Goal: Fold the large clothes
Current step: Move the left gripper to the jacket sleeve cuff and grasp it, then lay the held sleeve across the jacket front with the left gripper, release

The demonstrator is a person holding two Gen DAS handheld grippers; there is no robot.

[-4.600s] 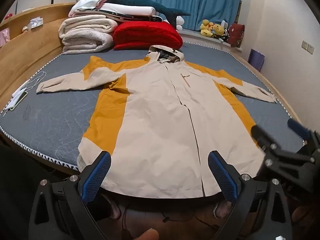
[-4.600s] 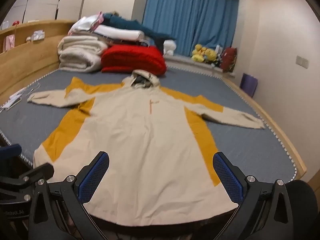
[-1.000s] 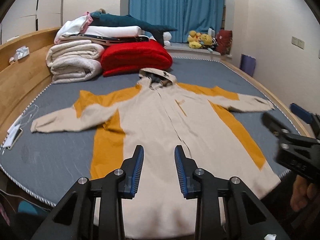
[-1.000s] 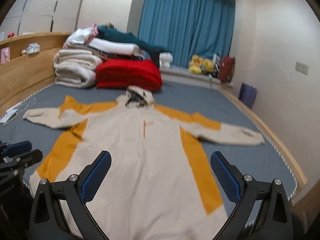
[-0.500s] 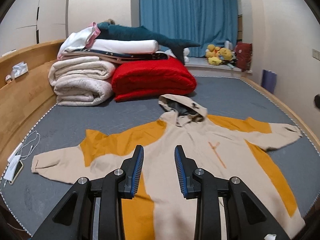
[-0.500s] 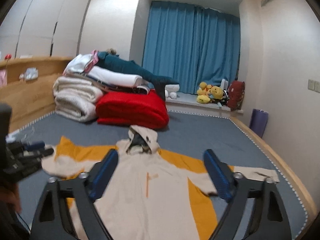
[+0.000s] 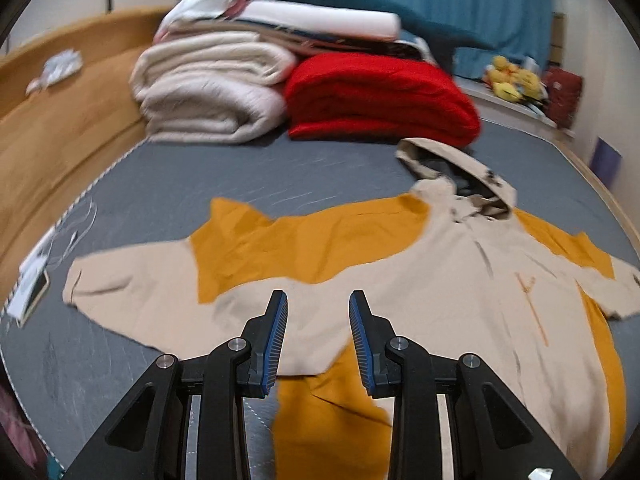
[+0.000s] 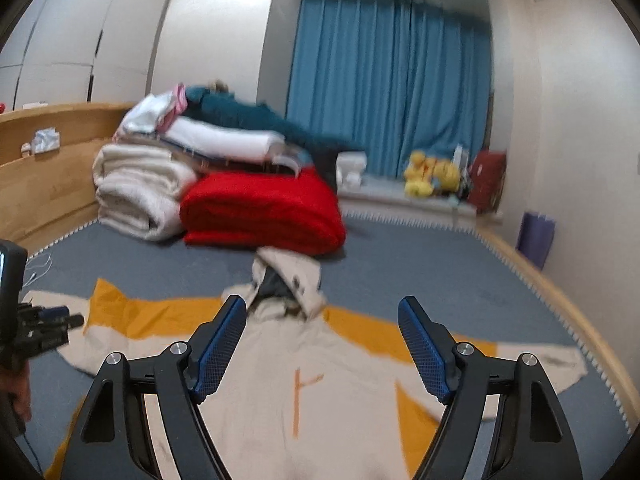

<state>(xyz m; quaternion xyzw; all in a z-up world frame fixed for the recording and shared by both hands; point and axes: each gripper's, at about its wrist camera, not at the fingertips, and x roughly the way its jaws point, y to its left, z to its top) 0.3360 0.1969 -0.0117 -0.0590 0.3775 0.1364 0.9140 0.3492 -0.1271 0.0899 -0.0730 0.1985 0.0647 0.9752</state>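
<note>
A large beige and mustard-yellow hooded jacket [image 7: 400, 264] lies spread flat, front up, on the grey bed; it also shows in the right wrist view [image 8: 320, 380]. Its left sleeve [image 7: 132, 292] stretches out toward the wooden bed side. My left gripper [image 7: 318, 300] hovers over the jacket near the left armpit, jaws narrowly apart and empty. My right gripper [image 8: 320, 308] hovers over the chest below the hood [image 8: 288, 276], jaws wide open and empty. The left gripper [image 8: 60, 318] shows at the right wrist view's left edge.
Folded white blankets [image 7: 208, 92] and a red quilt [image 7: 380, 96] are stacked at the bed's head. A phone and white cable [image 7: 36, 280] lie at the left bed edge. Wooden bed frame [image 7: 52, 136] on the left, plush toys [image 8: 432, 178] and blue curtains [image 8: 392, 80] behind.
Both grippers have moved forward over the jacket, toward its shoulders and hood. The left gripper has swung left toward the left sleeve. The right jaws have narrowed a little.
</note>
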